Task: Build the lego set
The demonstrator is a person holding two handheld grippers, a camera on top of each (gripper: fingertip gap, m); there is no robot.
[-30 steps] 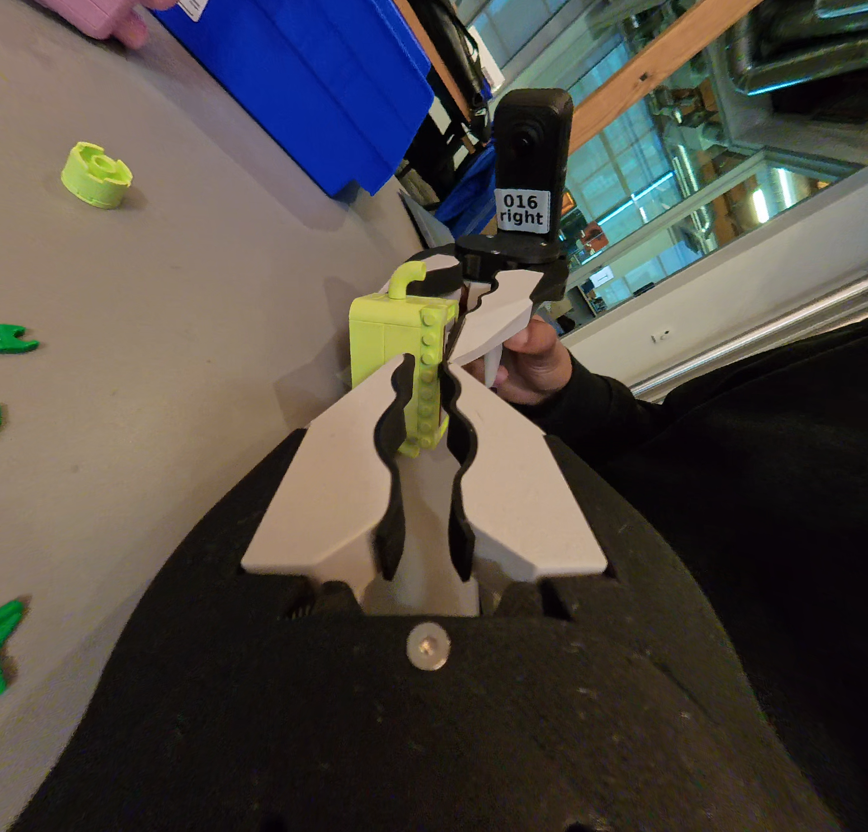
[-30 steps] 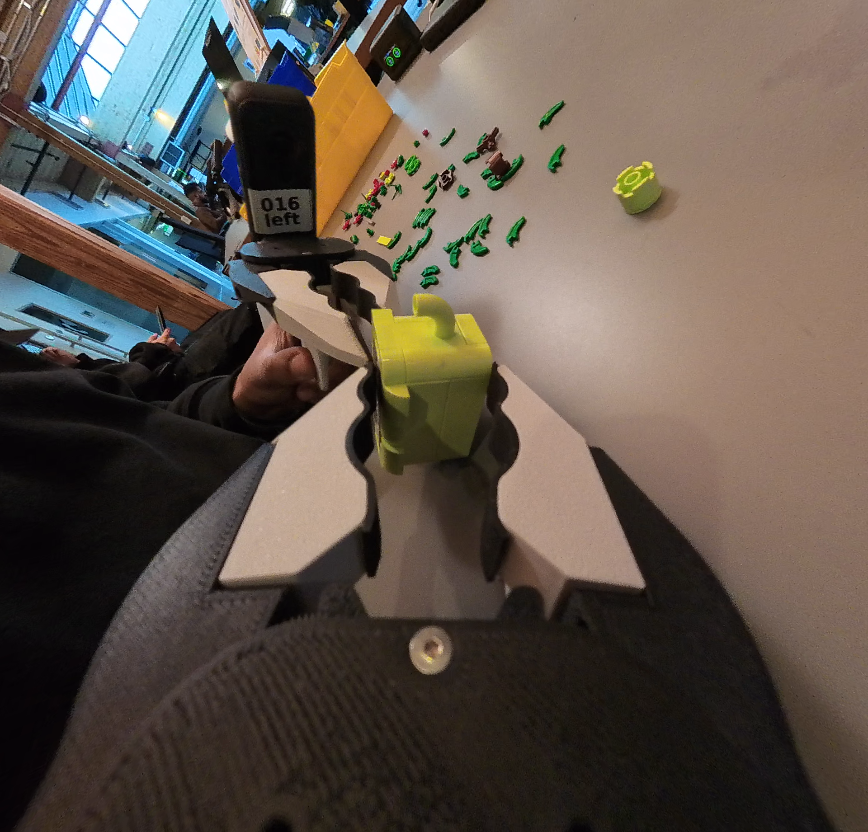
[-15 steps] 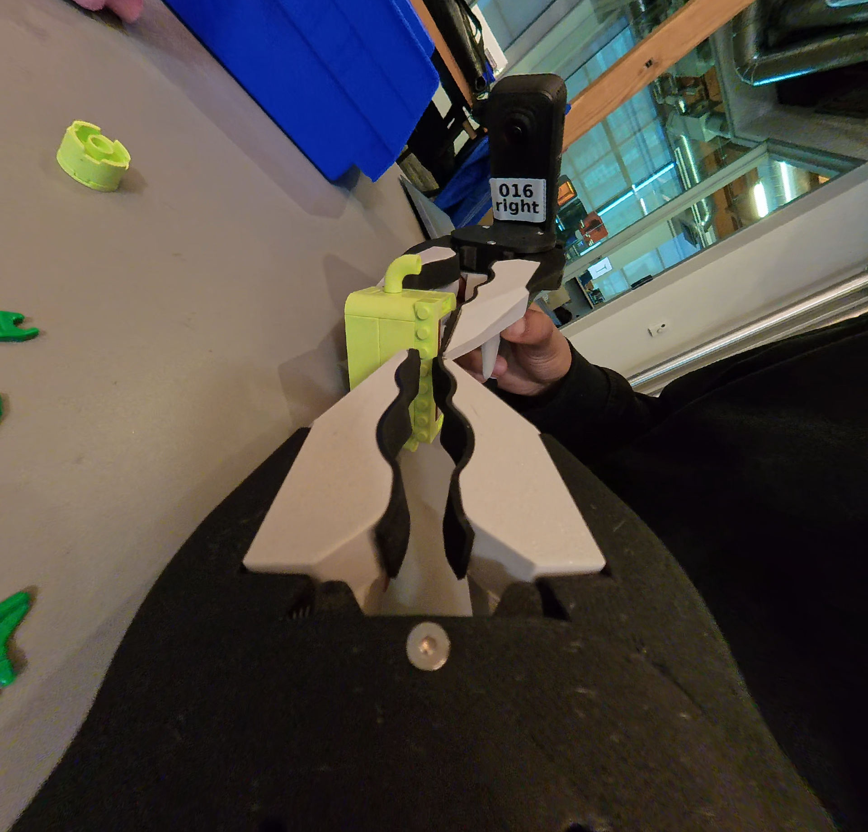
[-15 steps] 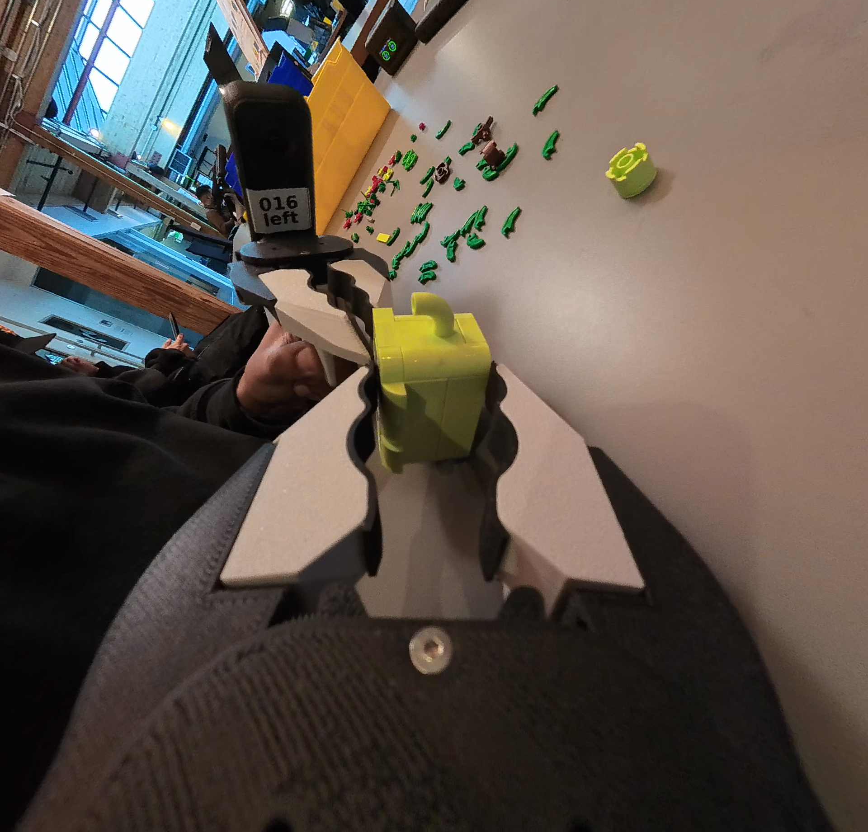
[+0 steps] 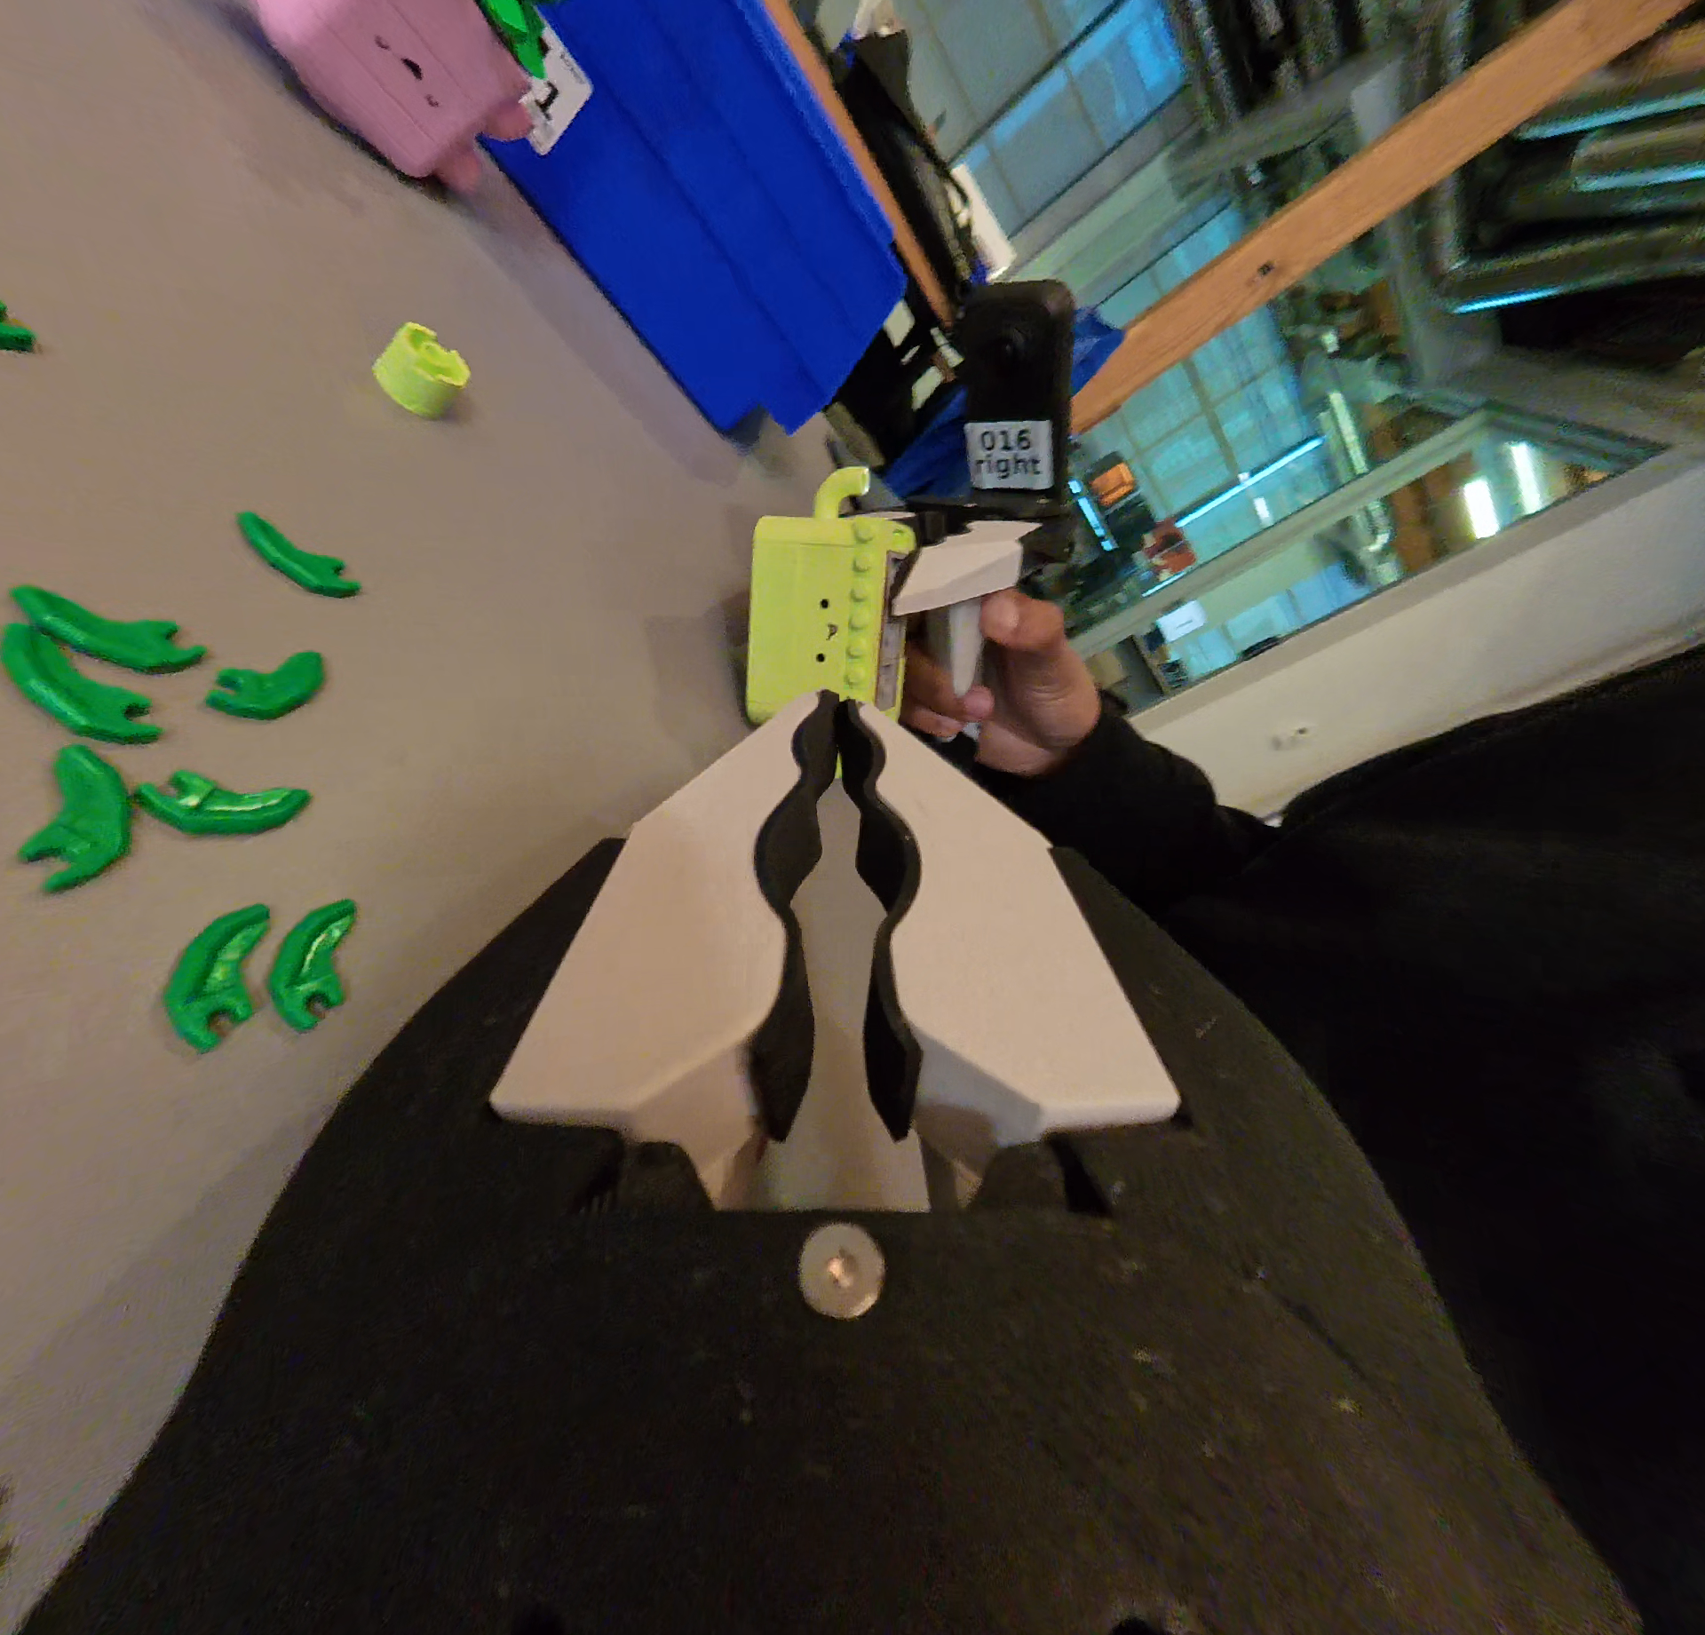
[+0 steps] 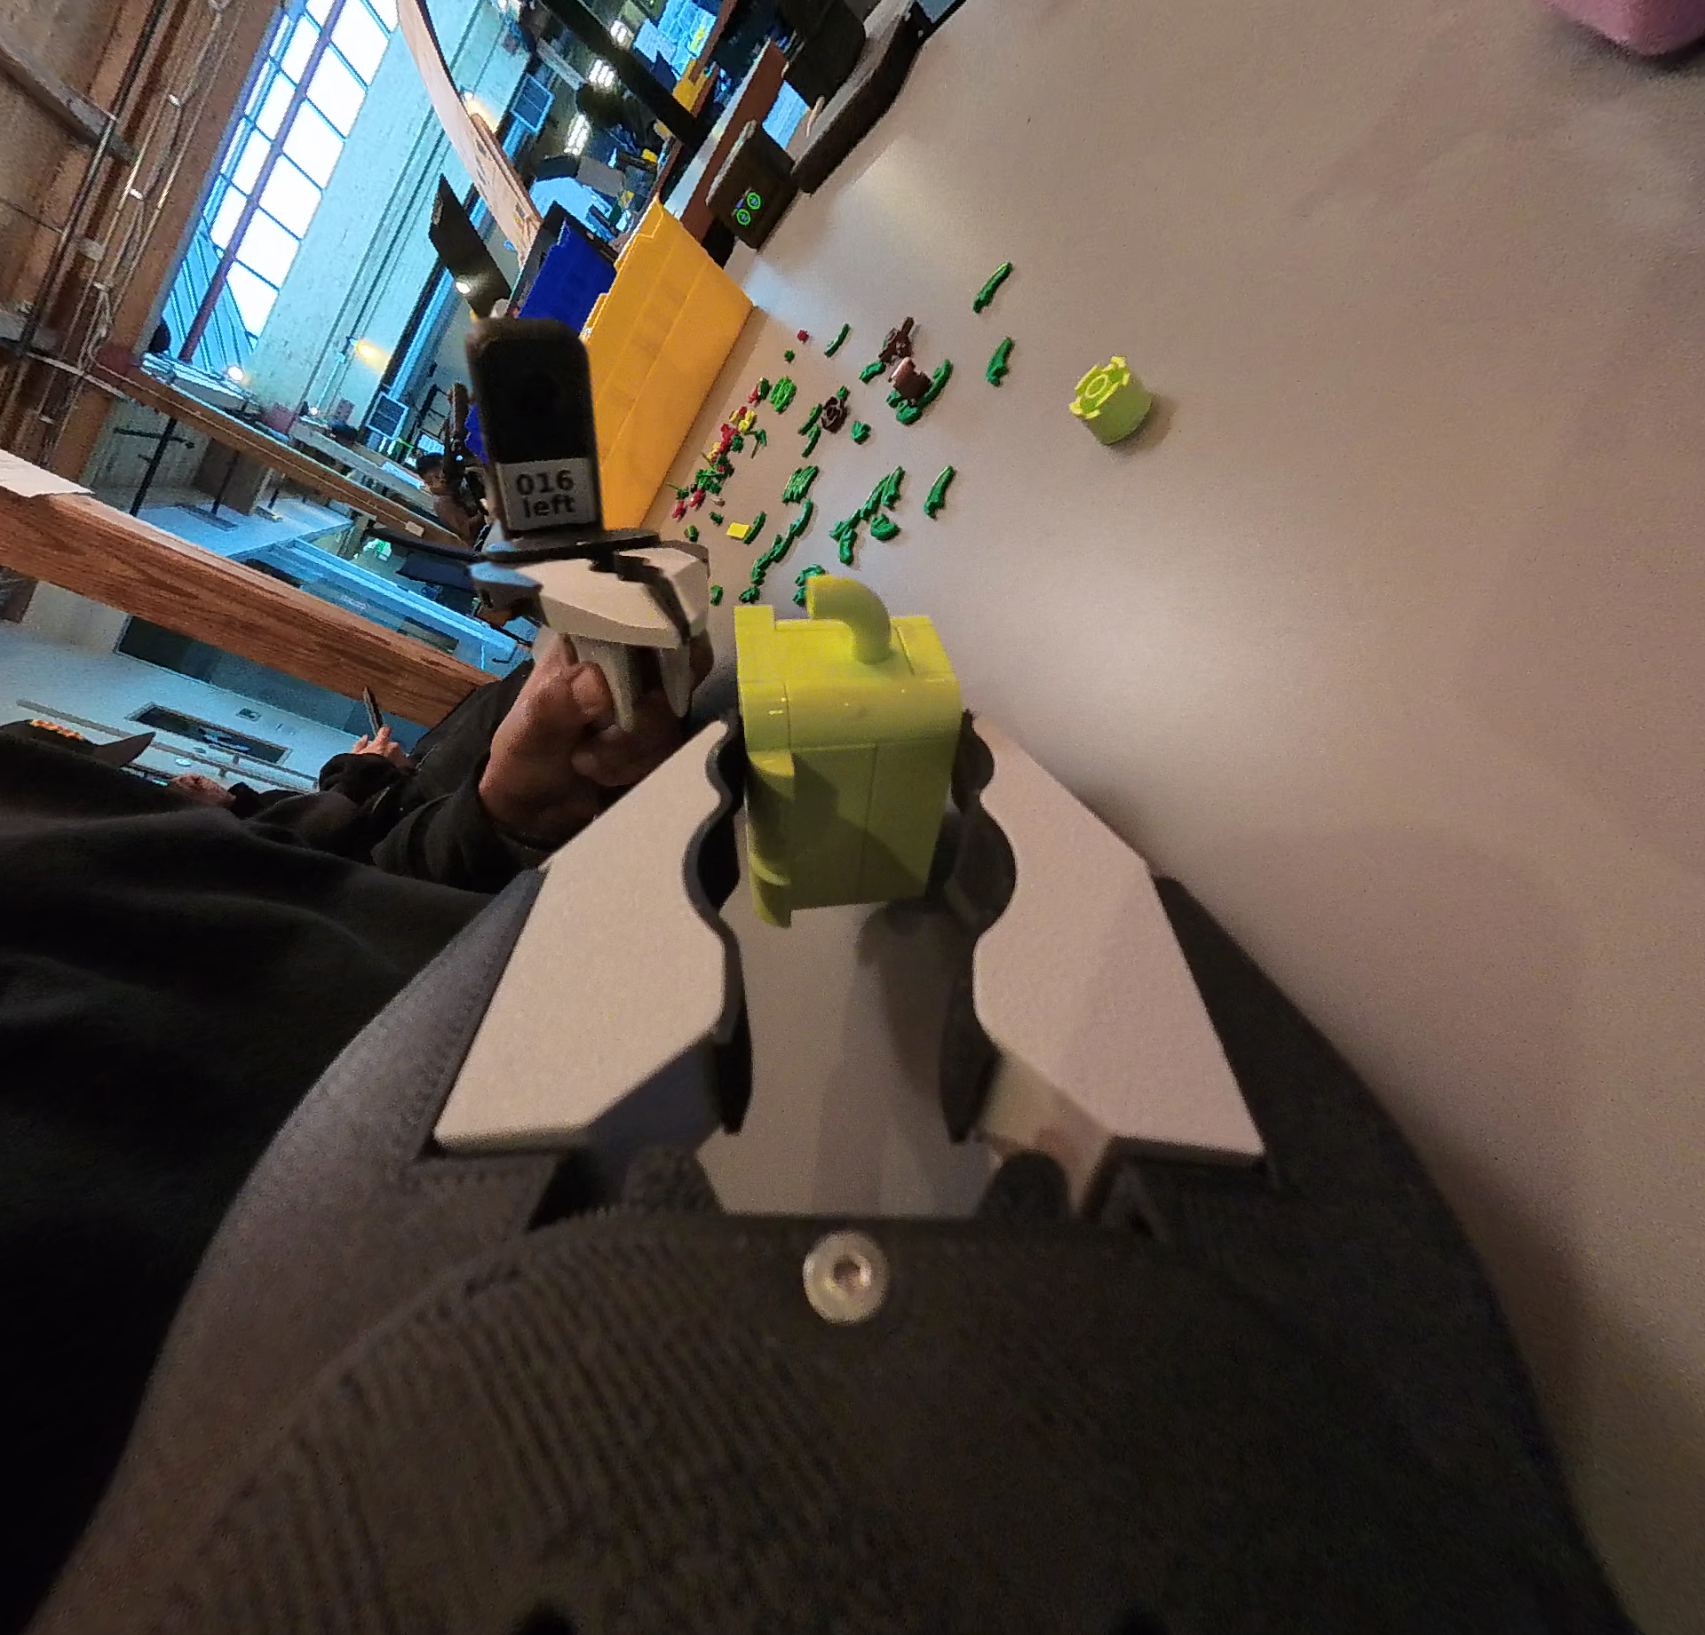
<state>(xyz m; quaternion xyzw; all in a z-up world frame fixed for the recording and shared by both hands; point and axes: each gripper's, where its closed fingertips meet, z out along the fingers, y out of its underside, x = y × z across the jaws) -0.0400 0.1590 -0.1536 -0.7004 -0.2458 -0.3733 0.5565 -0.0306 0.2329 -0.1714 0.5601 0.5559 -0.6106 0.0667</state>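
A lime-green brick block [image 6: 849,760] with a curved hook on top is clamped between the fingers of my right gripper [image 6: 847,733], just off the grey table [image 6: 1384,668]. In the left wrist view the block [image 5: 812,613] shows small dark face marks and a row of studs, with the right gripper [image 5: 923,548] on its far side. My left gripper [image 5: 838,714] is shut and empty, its tips just short of the block's lower edge. In the right wrist view the left gripper [image 6: 687,603] sits a small gap away from the block.
A lime round piece [image 5: 422,382] lies on the table, also in the right wrist view [image 6: 1112,405]. Several green leaf pieces [image 5: 101,640] are scattered at the left. A pink block with green foliage [image 5: 387,50] and a blue bin [image 5: 701,188] stand behind. A yellow bin [image 6: 664,373] is far off. My hands' fingertips stand some 9 centimeters from each other.
My left gripper has let go of the block's studded edge, drawn back and closed. The right gripper still holds the block. Both views have shifted and show more of the table.
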